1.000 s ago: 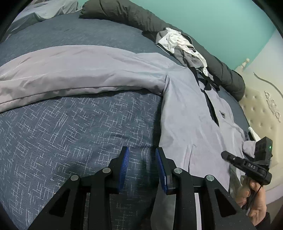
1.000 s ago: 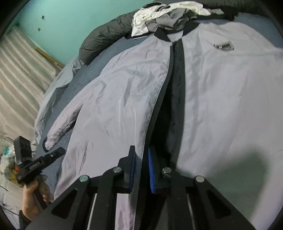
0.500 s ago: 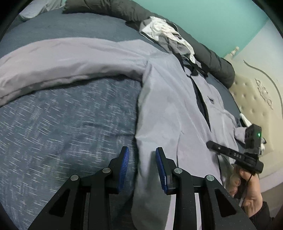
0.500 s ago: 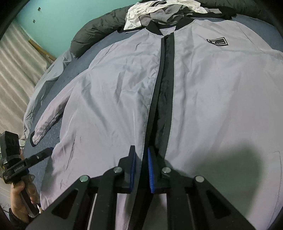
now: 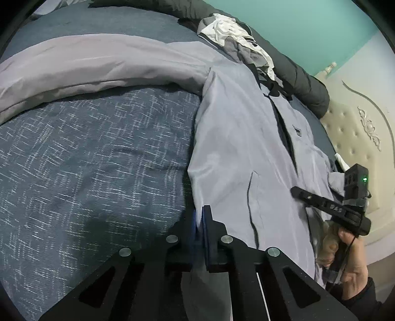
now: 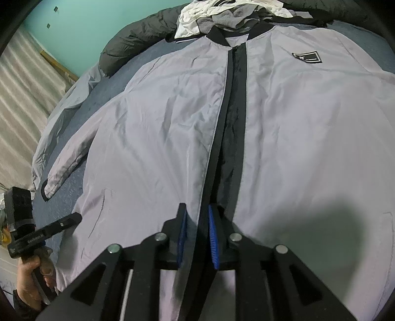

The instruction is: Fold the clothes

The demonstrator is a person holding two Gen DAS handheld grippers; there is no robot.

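Note:
A light grey jacket (image 6: 308, 138) with a black front placket lies face up and spread flat on a dark blue bed (image 5: 81, 158). It also shows in the left wrist view (image 5: 237, 138), one sleeve stretched far left. My left gripper (image 5: 198, 217) is shut on the jacket's side hem at the near edge. My right gripper (image 6: 197, 222) stands narrowly apart around the left front panel's bottom edge by the black placket; whether it pinches the cloth is unclear. The right gripper shows in the left wrist view (image 5: 328, 210), and the left gripper shows in the right wrist view (image 6: 42, 232).
A heap of white and grey clothes (image 6: 222, 14) lies above the collar, and shows in the left wrist view (image 5: 237, 37). A dark rolled duvet (image 5: 303, 81) runs along the far edge. A cream padded headboard (image 5: 358, 138) stands at the right. A turquoise wall (image 6: 98, 22) is behind.
My left gripper moved right onto the jacket's side hem and closed on it. My right gripper slid to the bottom hem and its jaws widened slightly around the front panel edge.

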